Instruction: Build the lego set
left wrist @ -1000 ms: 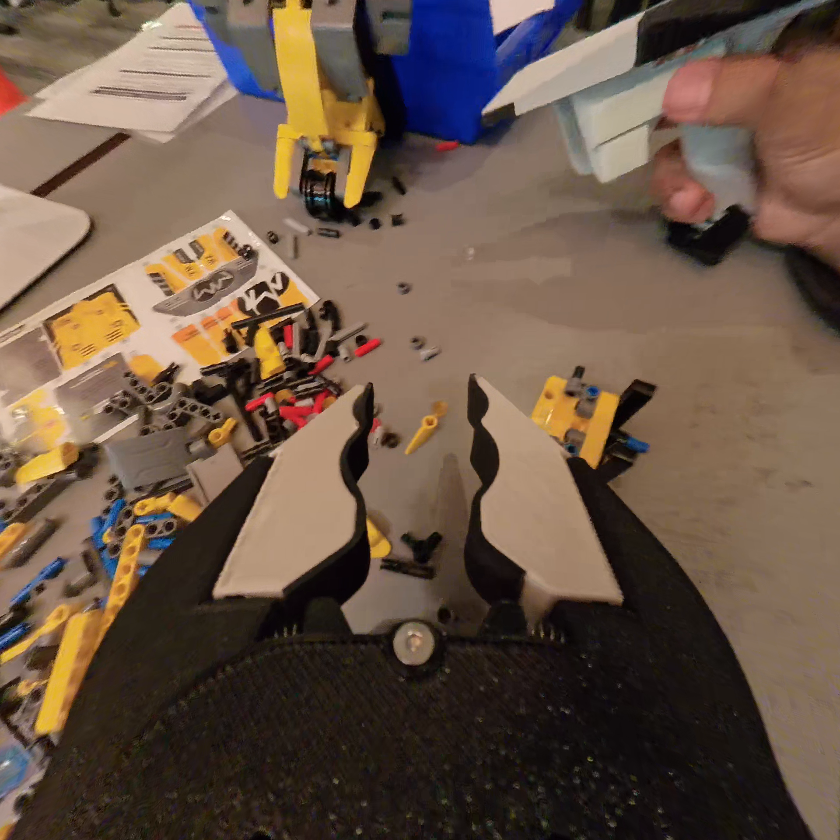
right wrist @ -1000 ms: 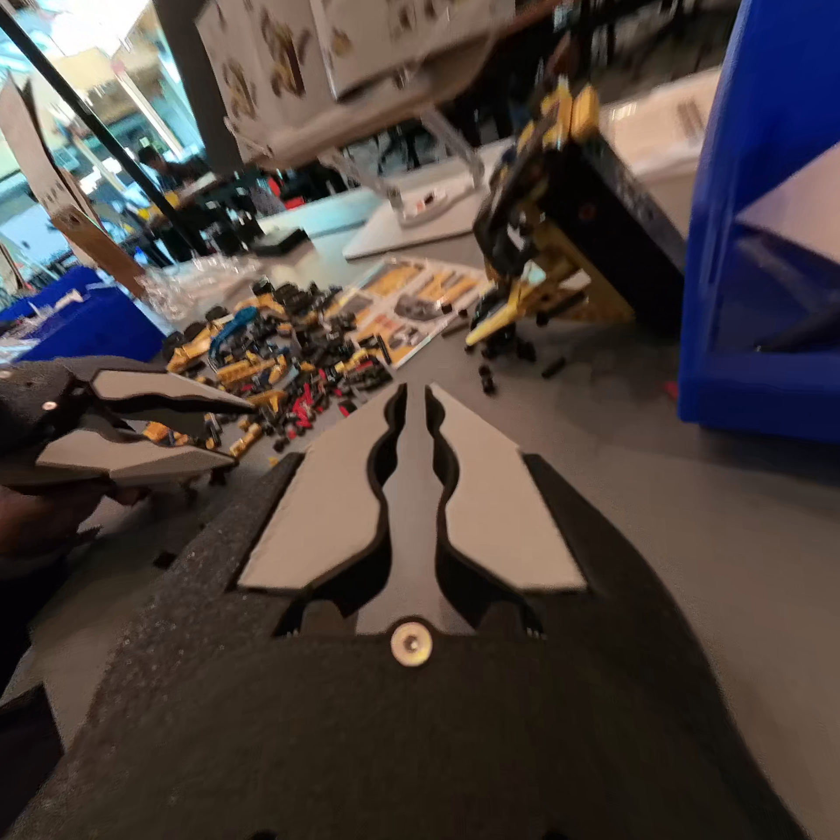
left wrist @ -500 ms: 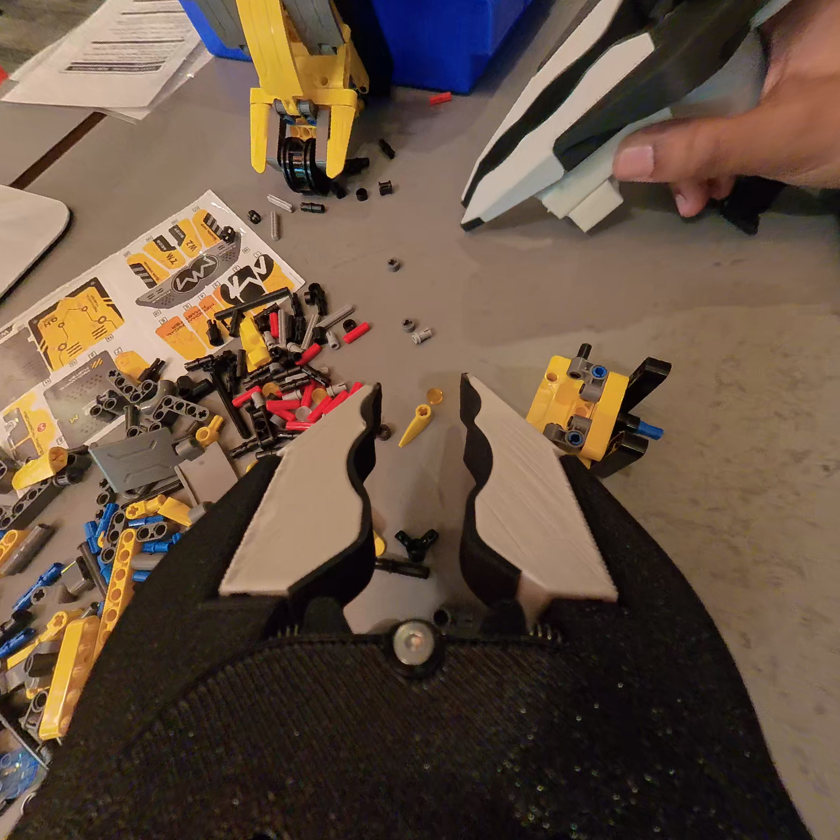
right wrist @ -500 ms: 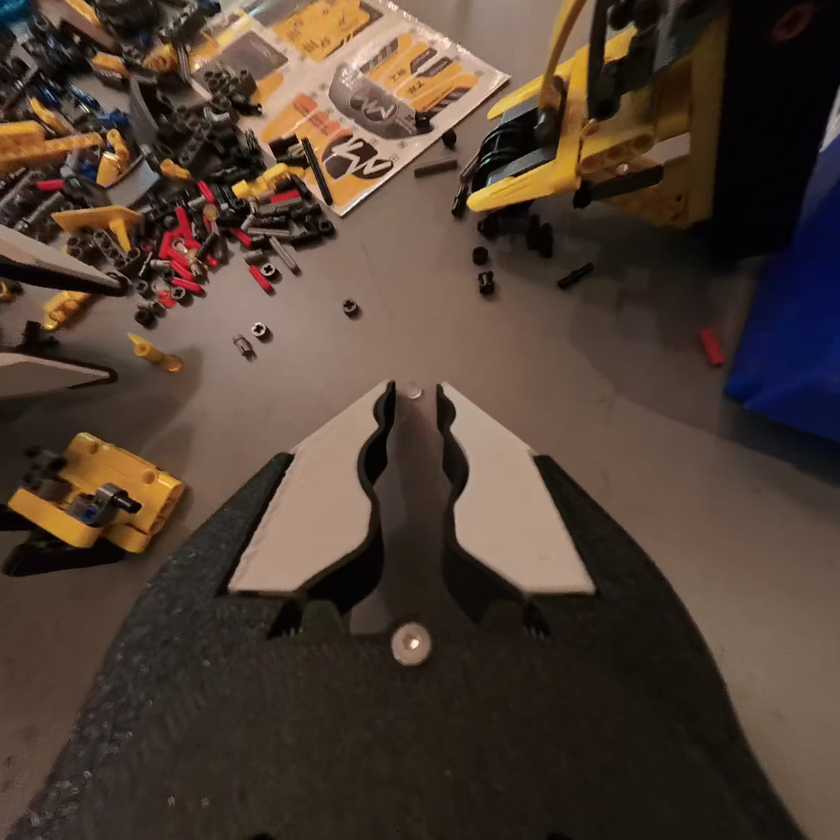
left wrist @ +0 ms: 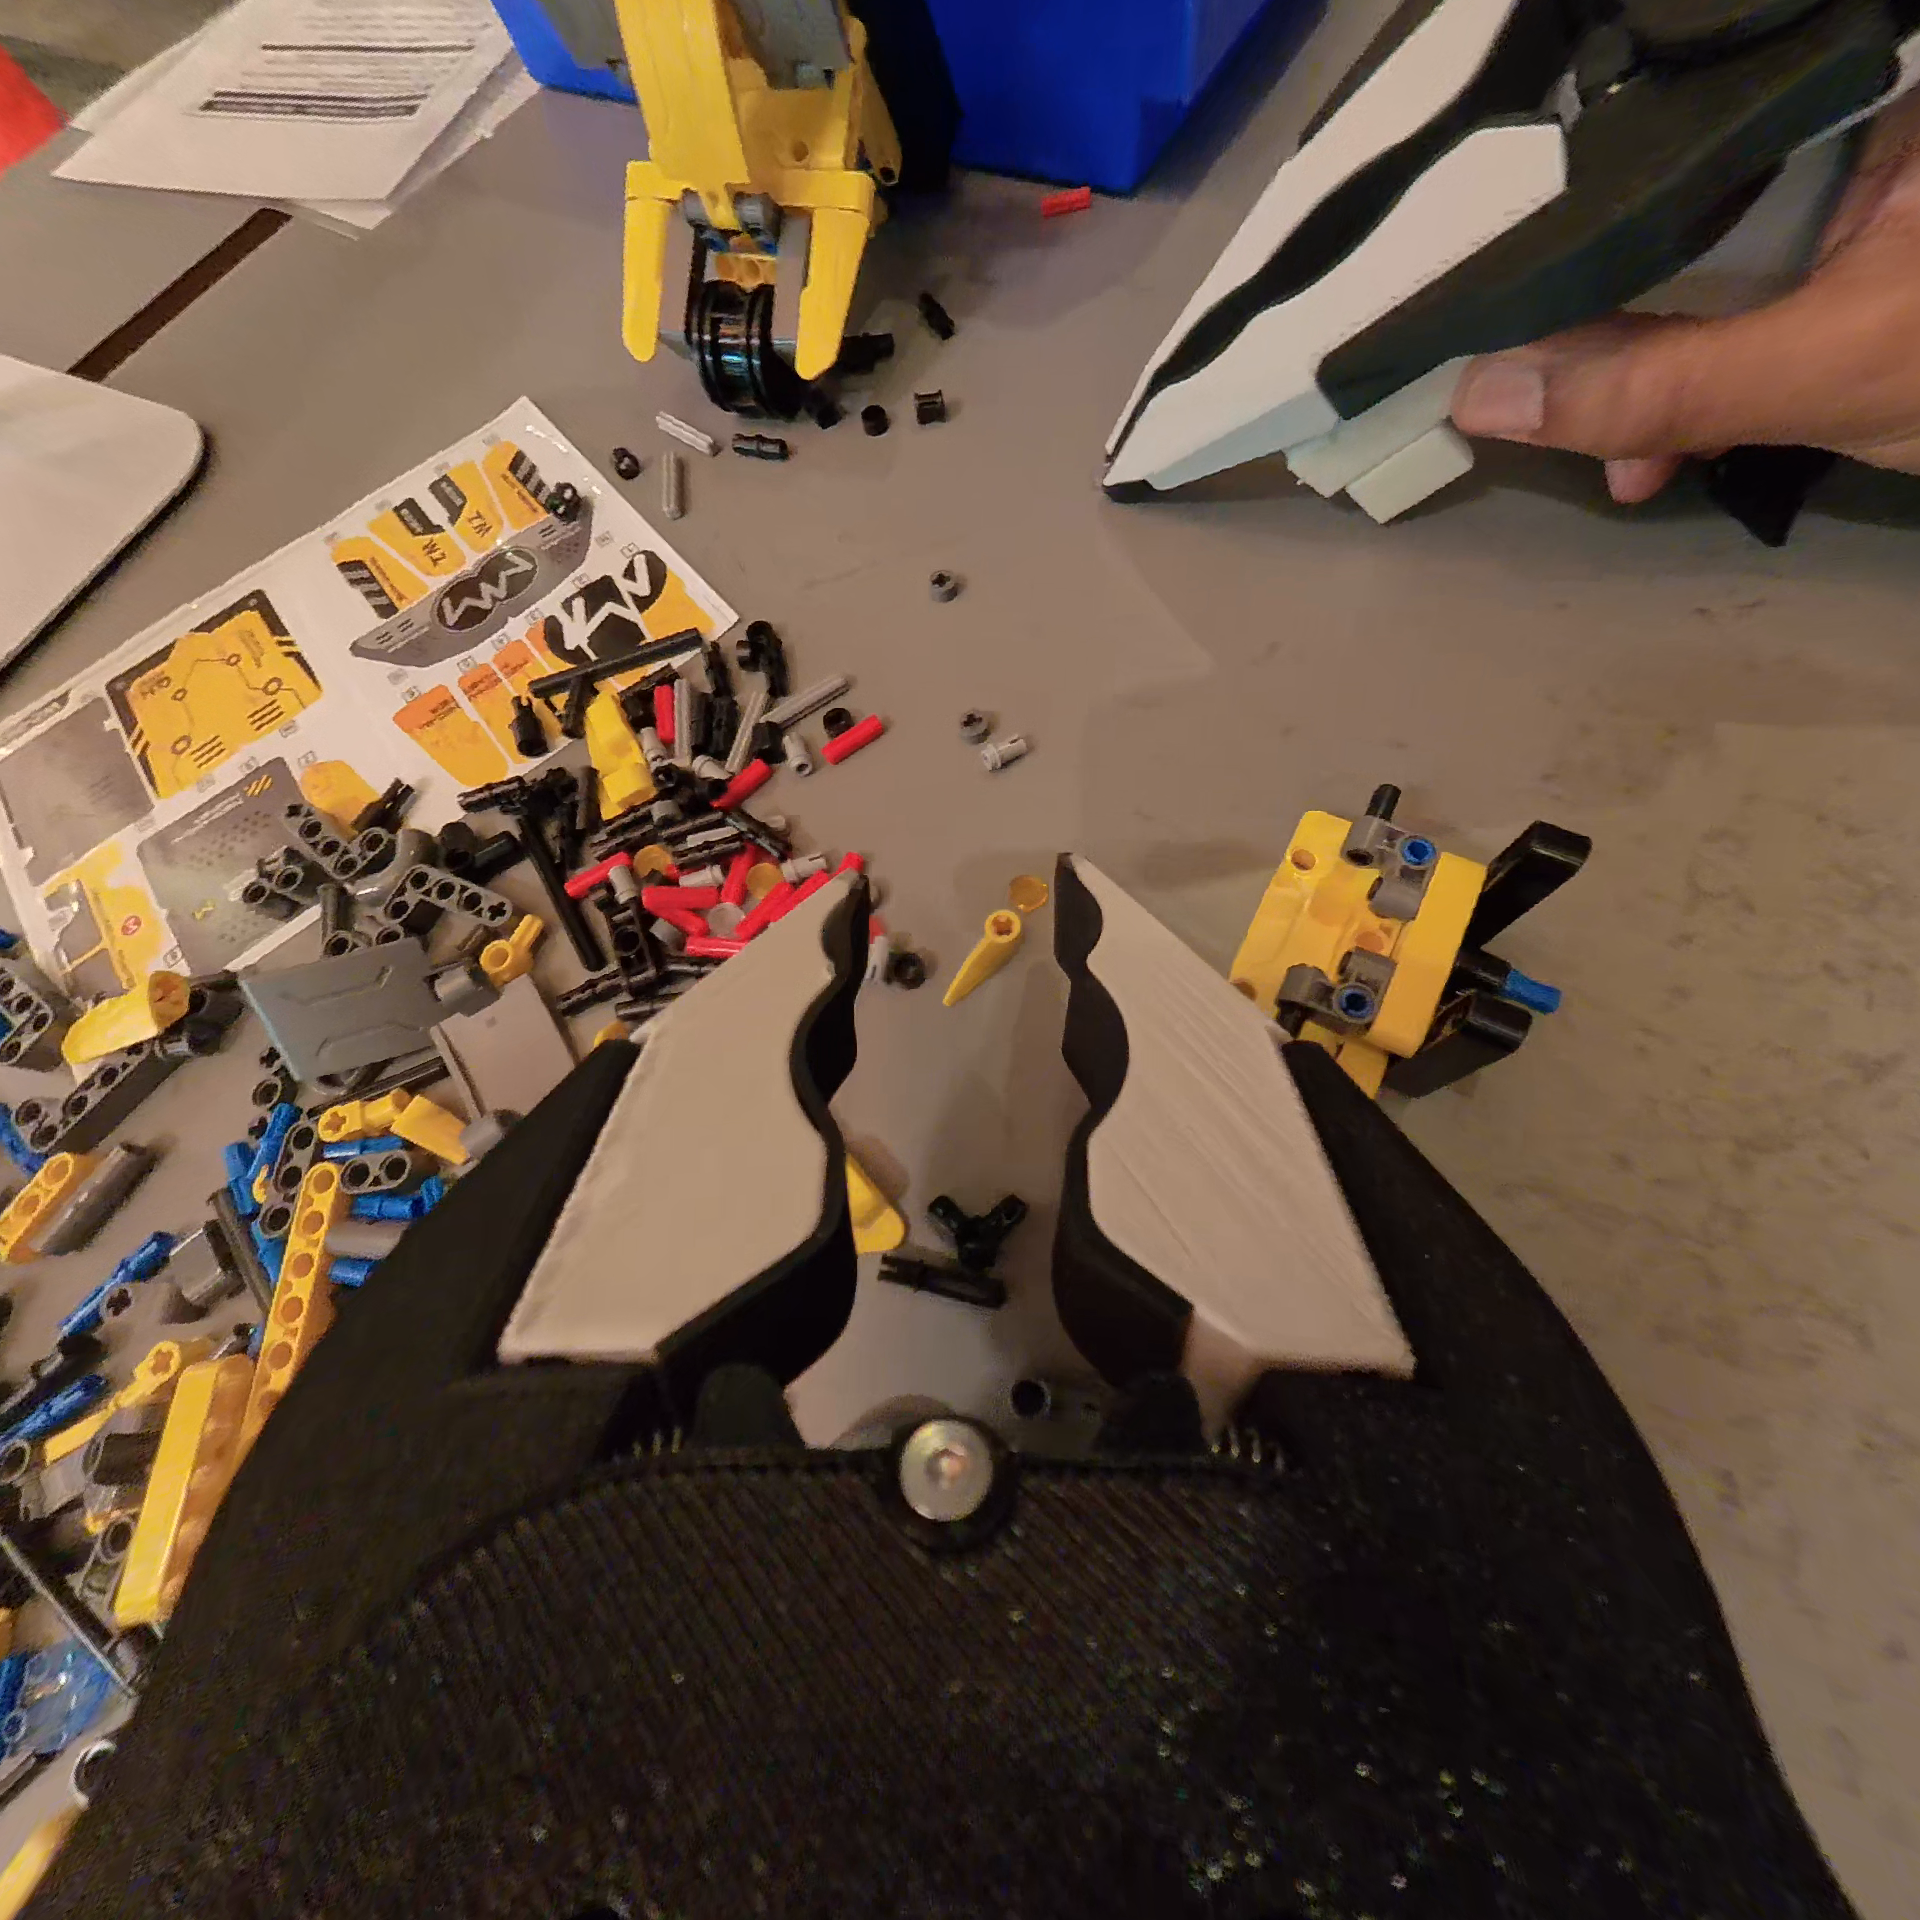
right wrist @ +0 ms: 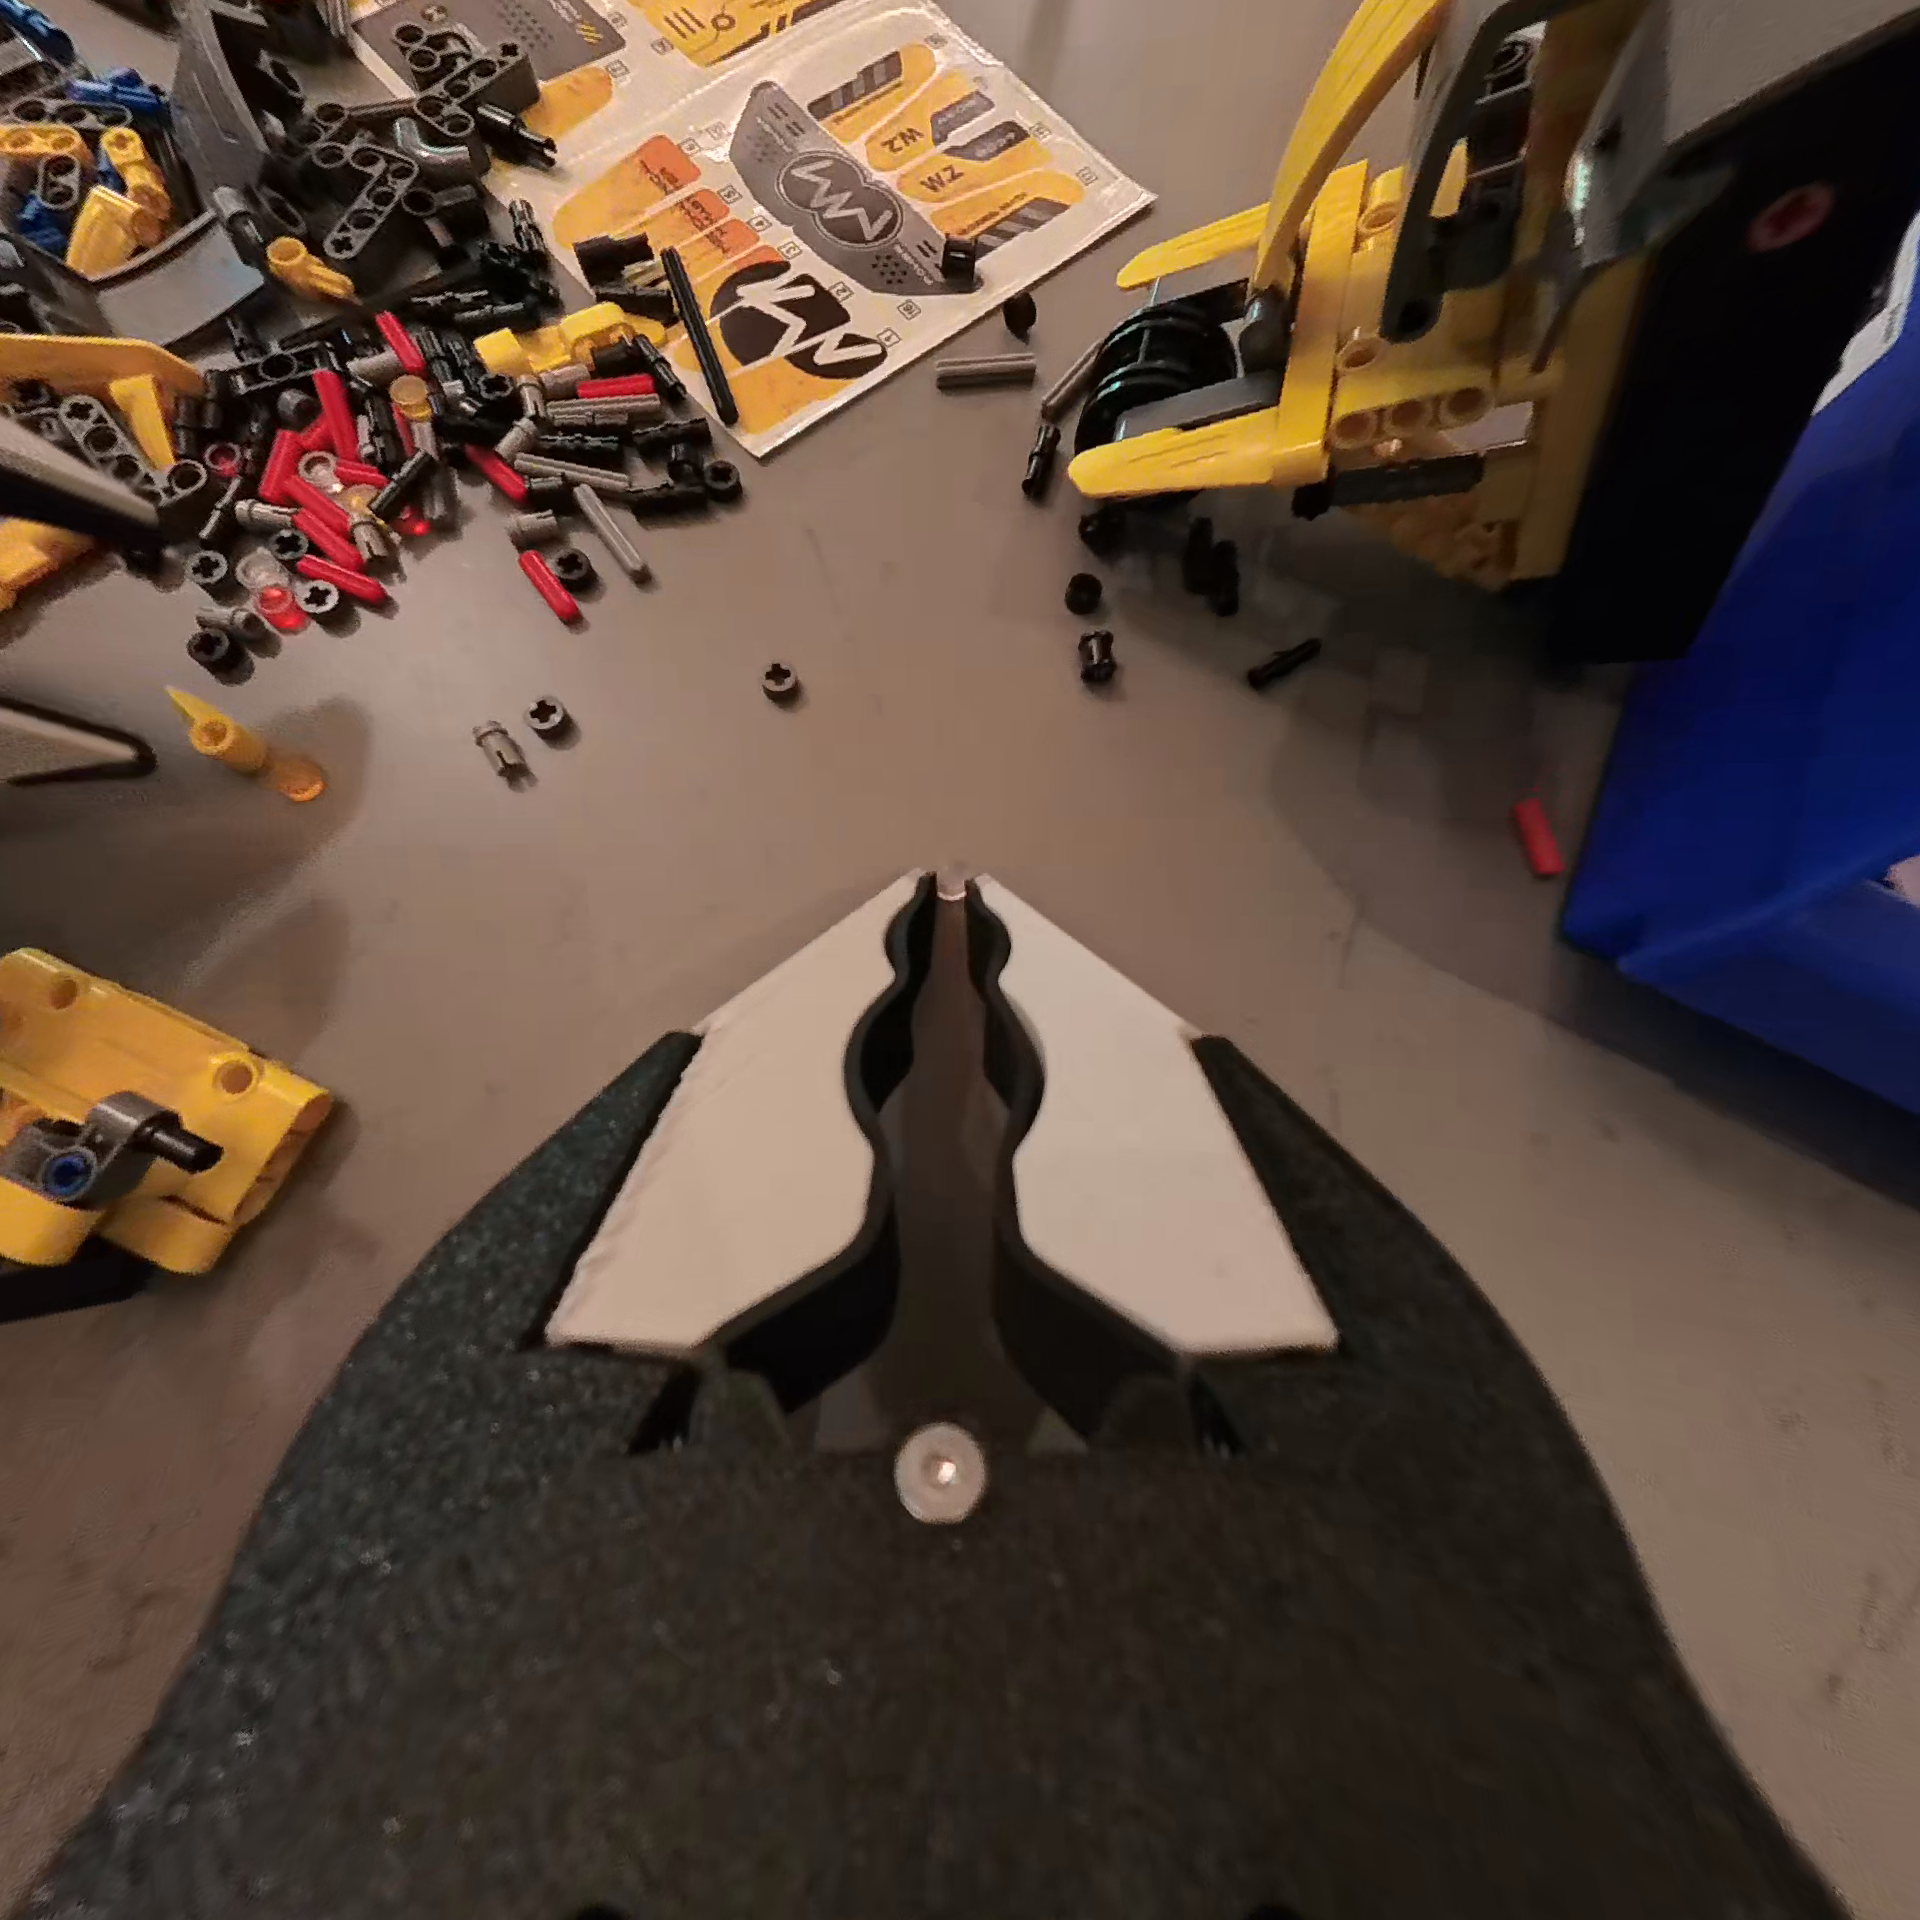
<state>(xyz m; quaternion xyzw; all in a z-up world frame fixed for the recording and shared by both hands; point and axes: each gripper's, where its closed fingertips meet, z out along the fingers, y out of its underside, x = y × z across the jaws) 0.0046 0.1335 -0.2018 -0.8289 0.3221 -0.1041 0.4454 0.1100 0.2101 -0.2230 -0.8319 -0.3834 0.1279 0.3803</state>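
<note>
1. The left tongs (left wrist: 961,888) are held spread apart above the grey desk (left wrist: 1455,675), with nothing between them.
2. A small yellow cone-shaped piece (left wrist: 987,951) is seen lying on the desk just beyond the gap of the left tongs, and two small black connector pieces (left wrist: 971,1221) lie on the desk between the fingers.
3. A yellow block assembly (left wrist: 1361,956) with grey and blue pins and black parts is found just beside the right finger (left wrist: 1195,1122) of the left tongs.
4. A pile of loose red, black, grey, yellow and blue pieces (left wrist: 665,873) is spread to the left, partly over a sticker sheet (left wrist: 260,686).
5. The right tongs (right wrist: 948,881) are nearly clenched, and a tiny pale, clear-looking piece (right wrist: 951,878) is seen at their tips; whether it is pinched or merely lying on the desk there cannot be told.
6. In the left wrist view, the right tongs (left wrist: 1122,473) are seen tilted down with their tips at the desk, gripped by a hand (left wrist: 1704,384).
7. A larger yellow model (right wrist: 1351,395) is placed beside a blue bin (right wrist: 1766,779), with a red pin (right wrist: 1536,834) near the bin.
</note>
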